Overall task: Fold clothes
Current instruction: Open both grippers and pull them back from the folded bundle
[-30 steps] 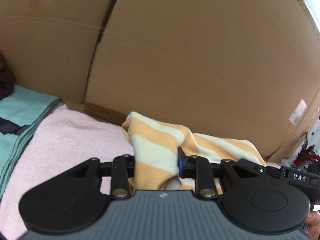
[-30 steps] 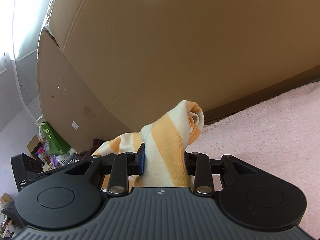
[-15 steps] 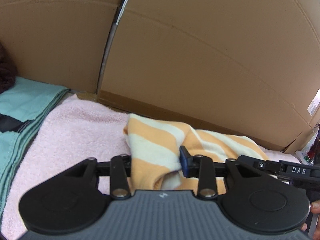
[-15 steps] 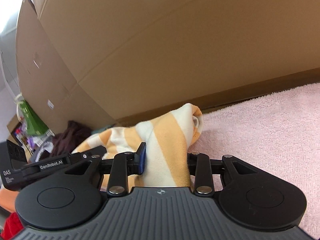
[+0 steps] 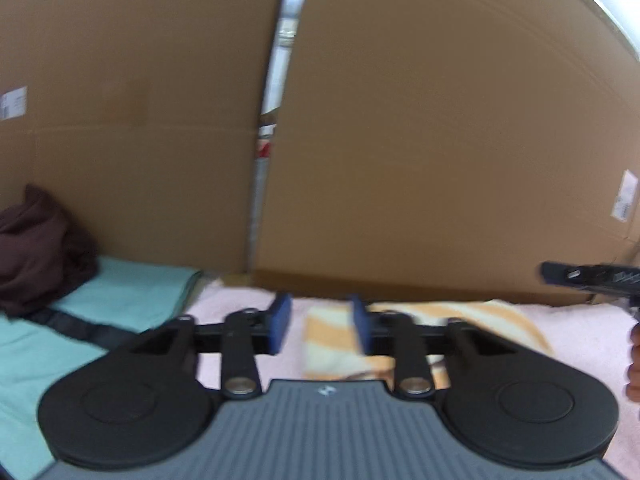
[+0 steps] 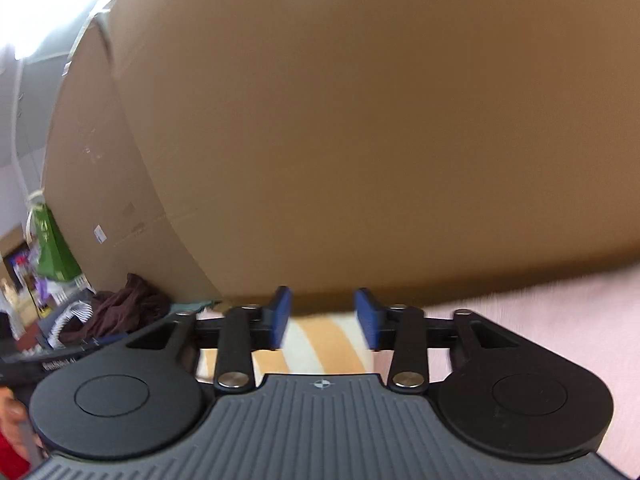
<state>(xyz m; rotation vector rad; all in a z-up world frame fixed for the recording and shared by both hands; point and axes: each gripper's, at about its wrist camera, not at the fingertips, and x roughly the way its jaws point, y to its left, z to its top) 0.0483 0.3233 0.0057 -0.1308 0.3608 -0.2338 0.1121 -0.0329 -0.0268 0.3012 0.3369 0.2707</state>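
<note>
Two tools, left point(image 5: 320, 314) and right point(image 6: 323, 314), stand open, jaws just narrowed, nothing between. The striped cloth point(image 5: 460, 316) looks light, limp; pinch at its folded corners.

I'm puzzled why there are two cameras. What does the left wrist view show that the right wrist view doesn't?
Left wrist only: a narrow gap between the cardboard panels, and a black band across a teal cloth. Right wrist only: a green bag among clutter. Both: the striped cloth lying on the pink towel, and a dark brown garment.
</note>
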